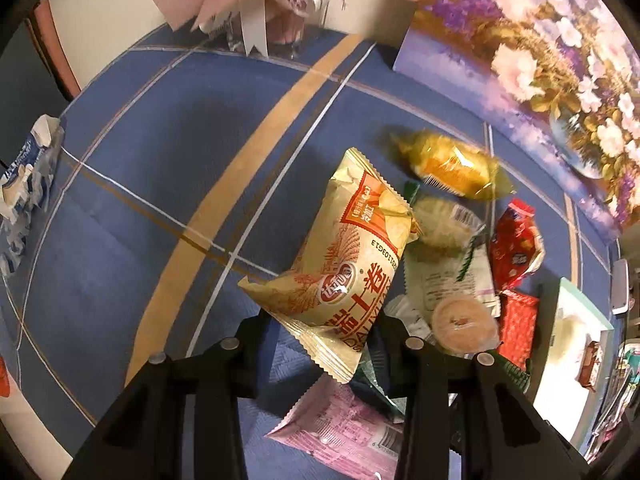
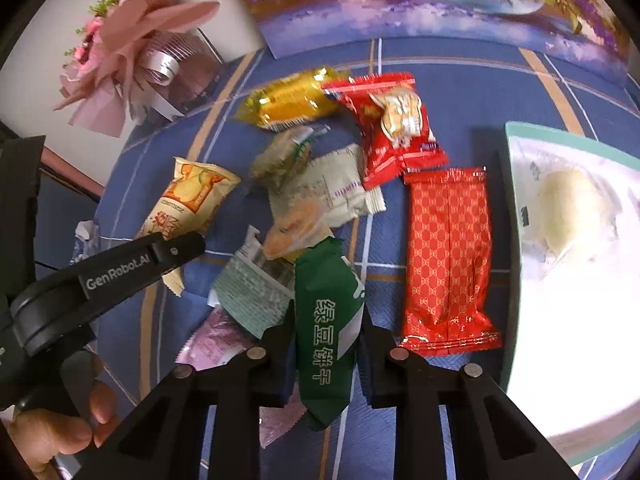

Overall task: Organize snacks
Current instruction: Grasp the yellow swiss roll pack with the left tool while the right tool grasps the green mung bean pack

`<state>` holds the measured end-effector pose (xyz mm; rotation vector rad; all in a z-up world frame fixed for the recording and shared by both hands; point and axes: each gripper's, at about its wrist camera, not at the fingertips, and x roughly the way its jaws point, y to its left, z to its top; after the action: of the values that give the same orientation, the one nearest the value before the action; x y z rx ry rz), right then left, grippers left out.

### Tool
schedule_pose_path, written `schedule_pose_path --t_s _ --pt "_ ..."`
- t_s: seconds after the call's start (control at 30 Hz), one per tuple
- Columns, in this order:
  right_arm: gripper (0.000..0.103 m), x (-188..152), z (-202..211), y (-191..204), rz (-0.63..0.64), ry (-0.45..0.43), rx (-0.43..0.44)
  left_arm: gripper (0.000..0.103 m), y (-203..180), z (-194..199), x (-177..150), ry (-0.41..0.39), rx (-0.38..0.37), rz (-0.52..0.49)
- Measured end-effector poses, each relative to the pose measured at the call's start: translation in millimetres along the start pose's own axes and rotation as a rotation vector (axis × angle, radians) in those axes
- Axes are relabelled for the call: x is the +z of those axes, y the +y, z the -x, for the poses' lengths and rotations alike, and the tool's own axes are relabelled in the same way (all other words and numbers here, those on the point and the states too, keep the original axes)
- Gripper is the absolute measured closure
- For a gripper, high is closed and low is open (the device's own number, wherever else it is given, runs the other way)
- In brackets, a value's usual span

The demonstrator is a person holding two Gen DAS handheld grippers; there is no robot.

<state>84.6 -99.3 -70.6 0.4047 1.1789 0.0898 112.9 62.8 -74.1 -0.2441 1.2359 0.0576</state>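
Observation:
My left gripper (image 1: 324, 334) is shut on the lower end of a cream and orange snack bag (image 1: 352, 248), which is lifted a little off the blue plaid cloth. In the right wrist view the same bag (image 2: 188, 196) shows at the left, with a black left finger (image 2: 176, 250) across it. My right gripper (image 2: 326, 344) is shut on a green biscuit packet (image 2: 326, 316) that stands upright between the pads. Loose snacks lie beyond: a yellow wrapped cake (image 2: 292, 98), a red packet (image 2: 396, 128), a long red patterned packet (image 2: 448, 256) and a pale green-edged packet (image 2: 332, 192).
A white tray with a teal rim (image 2: 568, 136) stands at the right and holds a pale wrapped bun (image 2: 572, 208). A flower painting (image 1: 540, 60) and a pink bouquet (image 2: 132, 48) stand at the back. A crumpled blue-white wrapper (image 1: 28, 176) lies far left. A hand (image 2: 52, 436) shows bottom left.

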Motion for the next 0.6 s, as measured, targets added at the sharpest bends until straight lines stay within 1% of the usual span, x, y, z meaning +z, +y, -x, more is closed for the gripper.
schedule_pose_path --t_s 0.17,0.23,0.27,0.37,0.5,0.6 --pt "0.077 3 20 2 0.005 -0.044 0.016 0.061 -3 22 6 -0.044 -0.009 -0.002" --pt "0.077 4 28 3 0.015 -0.064 0.009 0.061 -9 32 9 -0.062 -0.009 -0.008" --pt "0.077 5 32 3 0.019 -0.072 0.005 0.061 -11 32 14 -0.066 -0.009 -0.008" --pt "0.077 4 40 1 0.019 -0.084 -0.011 0.061 -17 36 14 -0.080 -0.012 -0.022" --pt "0.077 4 53 -14 0.003 -0.101 -0.052 0.061 -31 38 12 -0.086 -0.023 -0.049" --pt "0.077 6 66 -34 -0.042 -0.118 -0.078 0.061 -45 42 7 -0.091 -0.037 -0.081"
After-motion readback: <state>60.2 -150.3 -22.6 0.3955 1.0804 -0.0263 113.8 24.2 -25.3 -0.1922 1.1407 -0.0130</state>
